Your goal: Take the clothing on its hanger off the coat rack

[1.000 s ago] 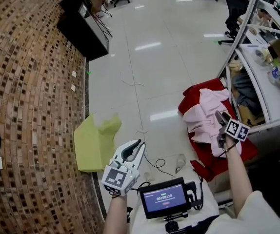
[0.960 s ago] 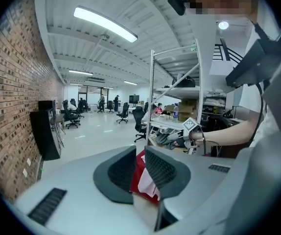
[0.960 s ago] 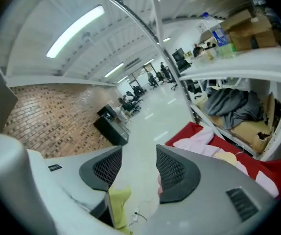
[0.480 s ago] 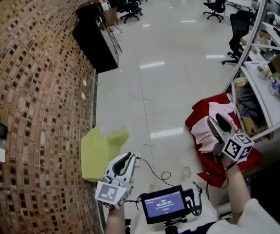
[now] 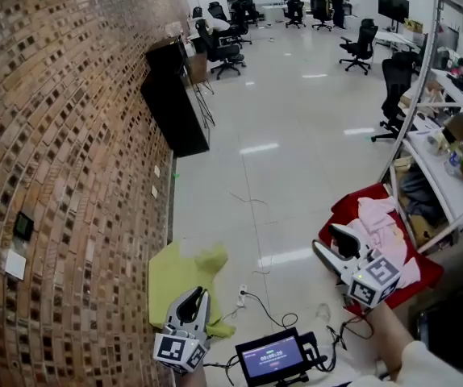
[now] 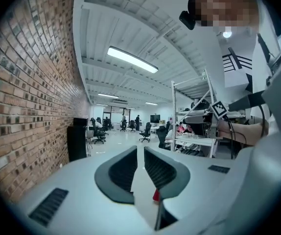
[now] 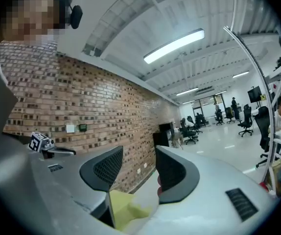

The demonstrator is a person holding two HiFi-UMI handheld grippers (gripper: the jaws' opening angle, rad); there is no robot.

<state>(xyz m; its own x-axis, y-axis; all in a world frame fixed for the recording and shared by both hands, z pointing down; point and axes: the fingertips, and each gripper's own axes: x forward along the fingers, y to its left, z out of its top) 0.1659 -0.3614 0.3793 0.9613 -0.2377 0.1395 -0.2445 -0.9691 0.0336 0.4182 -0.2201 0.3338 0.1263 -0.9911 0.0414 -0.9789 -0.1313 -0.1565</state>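
A pink garment [image 5: 381,220] lies crumpled on a red cloth [image 5: 352,212] on the floor, at the foot of a slanting metal pole [image 5: 413,79]. I see no hanger. My right gripper [image 5: 325,239] hovers just left of the pile, apart from it, open with nothing between its fingers [image 7: 139,163]. My left gripper [image 5: 197,295] is low at the bottom left, above a yellow-green cloth [image 5: 183,268]. Its jaws [image 6: 140,153] stand a narrow gap apart and hold nothing.
A brick wall [image 5: 62,160] runs along the left, with a black cabinet [image 5: 175,107] against it. Desks [image 5: 449,168] and office chairs [image 5: 360,47] stand at the right and far back. A small screen [image 5: 272,357] and cables [image 5: 256,305] sit by the person's feet.
My right gripper has drawn back left from the pink garment, which stays on the red cloth. The left gripper has sunk lower in the picture. The head view has tilted up.
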